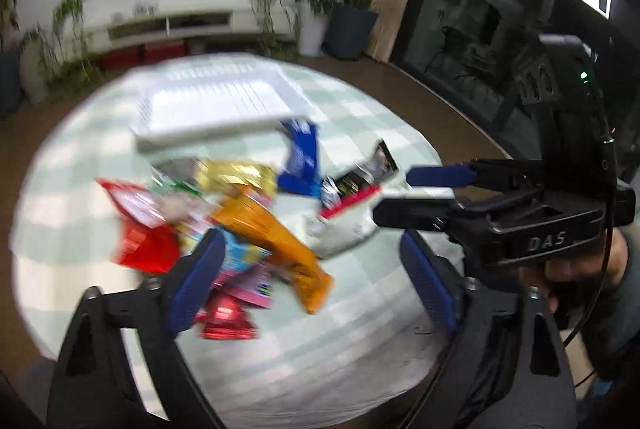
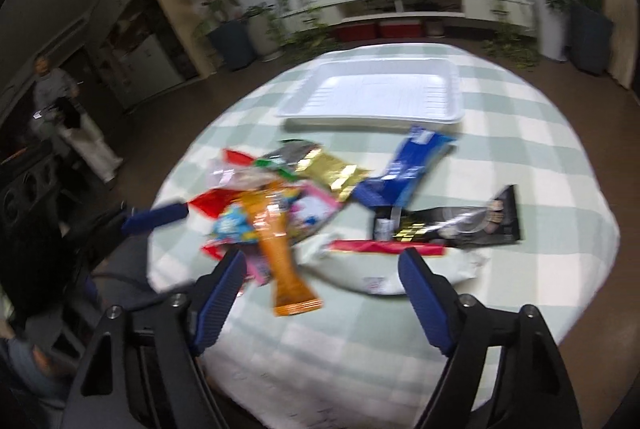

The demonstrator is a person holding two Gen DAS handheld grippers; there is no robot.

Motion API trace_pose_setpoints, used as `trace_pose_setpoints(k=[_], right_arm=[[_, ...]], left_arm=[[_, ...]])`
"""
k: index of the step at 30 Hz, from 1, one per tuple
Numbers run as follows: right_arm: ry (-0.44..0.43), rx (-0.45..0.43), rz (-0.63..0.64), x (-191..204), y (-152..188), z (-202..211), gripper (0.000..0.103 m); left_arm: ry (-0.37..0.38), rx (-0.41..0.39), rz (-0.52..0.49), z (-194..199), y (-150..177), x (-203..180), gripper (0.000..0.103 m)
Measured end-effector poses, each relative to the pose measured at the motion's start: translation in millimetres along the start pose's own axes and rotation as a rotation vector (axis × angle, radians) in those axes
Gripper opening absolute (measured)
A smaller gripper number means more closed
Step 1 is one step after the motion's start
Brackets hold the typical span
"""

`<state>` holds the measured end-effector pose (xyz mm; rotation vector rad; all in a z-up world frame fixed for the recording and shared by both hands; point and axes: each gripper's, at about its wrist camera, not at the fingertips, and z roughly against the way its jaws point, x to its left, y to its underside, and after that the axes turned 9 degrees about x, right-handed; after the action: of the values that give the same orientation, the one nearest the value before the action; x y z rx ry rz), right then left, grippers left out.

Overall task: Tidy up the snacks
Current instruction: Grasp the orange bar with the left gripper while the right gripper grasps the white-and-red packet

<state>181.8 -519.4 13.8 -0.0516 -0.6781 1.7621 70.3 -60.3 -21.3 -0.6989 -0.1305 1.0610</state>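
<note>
I am looking over a heap of snacks lying on the checked worktop (image 2: 540, 189), in front of an empty white tray (image 2: 376, 93). Going left to right: a red pouch (image 1: 140, 229), a gold pack (image 2: 332, 169), an orange pack (image 2: 280, 249), a blue pack (image 2: 404, 165), a black pack (image 2: 452, 225) and a white pouch (image 2: 400, 269). These look light, crinkly and slippery, soft in the middle, so I am judging a pinch on a sealed end or flat edge as the safest hold.

My left tongs (image 1: 312, 269) are standing wide apart and holding nothing, hovering just short of the heap with the orange pack's near end between the pads. My right tongs (image 2: 324, 293) are likewise gaping and empty, with the orange pack's tail and the white pouch lying ahead between the pads, not touched as far as the blur lets me tell.
</note>
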Motion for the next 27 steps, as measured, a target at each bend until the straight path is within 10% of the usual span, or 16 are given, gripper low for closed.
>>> trace_pose_setpoints(k=[10, 27], right_arm=[[0.058, -0.028, -0.030, -32, 11, 8, 0.074], [0.027, -0.012, -0.059, -36, 26, -3, 0.074]], left_arm=[[-0.051, 0.077, 0.135, -51, -2, 5, 0.075], [-0.058, 0.177, 0.151, -95, -17, 29, 0.032]])
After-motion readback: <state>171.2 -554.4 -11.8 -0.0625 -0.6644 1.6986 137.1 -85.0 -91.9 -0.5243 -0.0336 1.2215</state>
